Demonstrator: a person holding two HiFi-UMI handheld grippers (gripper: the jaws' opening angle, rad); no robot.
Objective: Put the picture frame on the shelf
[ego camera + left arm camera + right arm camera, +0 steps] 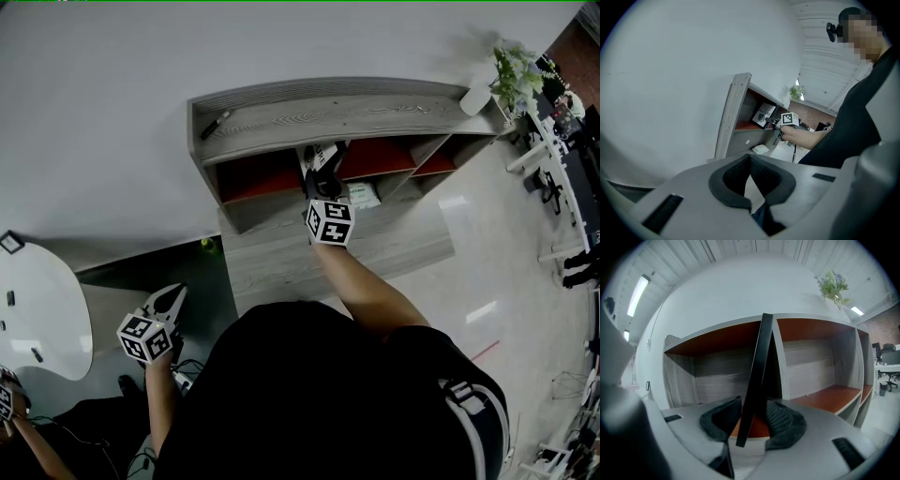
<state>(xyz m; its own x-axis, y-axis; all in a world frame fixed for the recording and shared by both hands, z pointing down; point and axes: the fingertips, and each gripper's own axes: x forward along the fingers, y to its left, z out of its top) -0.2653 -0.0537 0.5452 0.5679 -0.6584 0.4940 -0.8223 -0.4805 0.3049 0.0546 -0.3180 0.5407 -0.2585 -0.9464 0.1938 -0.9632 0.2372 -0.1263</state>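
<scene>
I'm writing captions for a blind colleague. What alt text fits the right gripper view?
A black picture frame, seen edge-on and tilted, stands between the open jaws of the right hand-held gripper, inside a grey wooden shelf with orange-red boards. A green plant sits on top at right.

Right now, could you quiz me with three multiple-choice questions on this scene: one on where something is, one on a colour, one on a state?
1. Where is the picture frame? A on the floor; B inside the shelf; C on the shelf's top.
2. The frame's edge is: A black; B white; C gold.
3. The right fingers are: A shut, empty; B apart, around the frame; C holding a plant.
Answers: B, it stands on the red board inside; A, its edge looks black; B, they stand apart with the frame between.
</scene>
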